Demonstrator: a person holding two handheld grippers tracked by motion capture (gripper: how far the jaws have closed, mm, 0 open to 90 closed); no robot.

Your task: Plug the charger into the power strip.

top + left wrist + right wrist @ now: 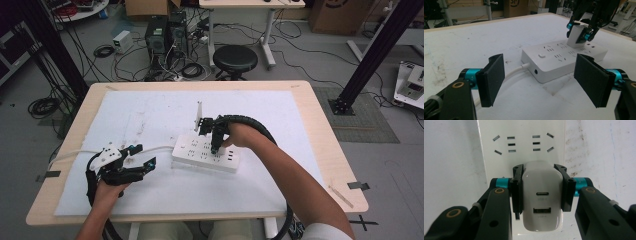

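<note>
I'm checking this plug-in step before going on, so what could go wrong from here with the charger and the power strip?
1. The right gripper is clamped on the charger over the strip, and nothing holds the strip down. A sideways push could slide it on the table.
2. The left gripper is open and short of the strip, so it gives no bracing.
3. Whether the prongs line up with the slots is hidden, so a tilted push might jam.

A white charger (542, 200) sits on a white power strip (564, 58); black fingers (517, 187) have teal collars.
</note>
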